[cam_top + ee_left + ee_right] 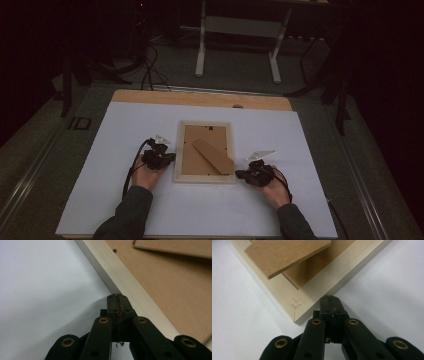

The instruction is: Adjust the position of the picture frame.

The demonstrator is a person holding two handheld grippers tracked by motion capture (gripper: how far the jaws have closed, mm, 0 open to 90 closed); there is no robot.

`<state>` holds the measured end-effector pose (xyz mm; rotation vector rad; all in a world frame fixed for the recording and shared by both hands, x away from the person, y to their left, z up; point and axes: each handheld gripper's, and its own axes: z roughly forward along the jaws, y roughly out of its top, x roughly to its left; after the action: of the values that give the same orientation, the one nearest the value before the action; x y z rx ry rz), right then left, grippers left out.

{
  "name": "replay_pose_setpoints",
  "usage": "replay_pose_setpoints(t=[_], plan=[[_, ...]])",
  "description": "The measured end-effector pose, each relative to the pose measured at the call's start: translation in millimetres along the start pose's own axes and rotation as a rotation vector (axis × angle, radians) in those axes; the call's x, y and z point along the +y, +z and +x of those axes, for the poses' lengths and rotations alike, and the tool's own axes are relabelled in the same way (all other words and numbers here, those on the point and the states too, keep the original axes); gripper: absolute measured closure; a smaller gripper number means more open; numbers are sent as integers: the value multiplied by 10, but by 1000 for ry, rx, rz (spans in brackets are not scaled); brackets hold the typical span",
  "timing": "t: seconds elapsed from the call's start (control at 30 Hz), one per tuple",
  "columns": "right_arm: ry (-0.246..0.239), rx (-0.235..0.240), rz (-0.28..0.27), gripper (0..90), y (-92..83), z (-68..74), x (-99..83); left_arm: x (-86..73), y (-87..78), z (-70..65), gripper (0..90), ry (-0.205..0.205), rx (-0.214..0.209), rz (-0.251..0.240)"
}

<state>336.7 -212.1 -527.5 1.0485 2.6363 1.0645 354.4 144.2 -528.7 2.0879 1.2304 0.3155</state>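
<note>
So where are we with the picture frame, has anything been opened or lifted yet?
Done: the picture frame lies face down on the white sheet, its stand on the backing board. In hand: the left gripper sits shut at the frame's left edge, the right gripper shut by its near right corner; neither holds anything. Left: the backing board looks still in place.

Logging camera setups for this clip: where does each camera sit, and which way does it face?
High view: above the person's side, facing forward and down on the white table and picture frame; forearms, both hands.
Left gripper view: on the left tool, along its shut jaws to the frame's edge.
Right gripper view: on the right tool, jaws shut, at a frame corner.
All share the frame, back up, with its stand.
</note>
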Motion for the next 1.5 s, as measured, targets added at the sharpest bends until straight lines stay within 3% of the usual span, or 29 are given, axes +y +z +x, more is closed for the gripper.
replay_pose_setpoints(t=[0.2,0.23,0.57,1.0,1.17,1.3,1.5], plan=[[-36,14,8,900,-5,83,-20,-44,-105,-18,900,-3,-6,-12],[-47,22,12,900,-3,123,-24,-93,-191,-40,900,1,-15,-27],[-104,56,22,900,55,324,-8,-286,-369,-89,900,-8,-23,-76],[-153,104,27,900,159,507,59,-445,-496,-194,900,43,-23,-68],[-162,112,16,900,149,490,59,-515,-562,-204,900,49,-18,-64],[-129,82,-38,900,73,374,140,-594,-578,-234,900,67,-15,-37],[-72,-25,-134,900,93,180,337,-628,-513,-247,900,60,-10,-7]])
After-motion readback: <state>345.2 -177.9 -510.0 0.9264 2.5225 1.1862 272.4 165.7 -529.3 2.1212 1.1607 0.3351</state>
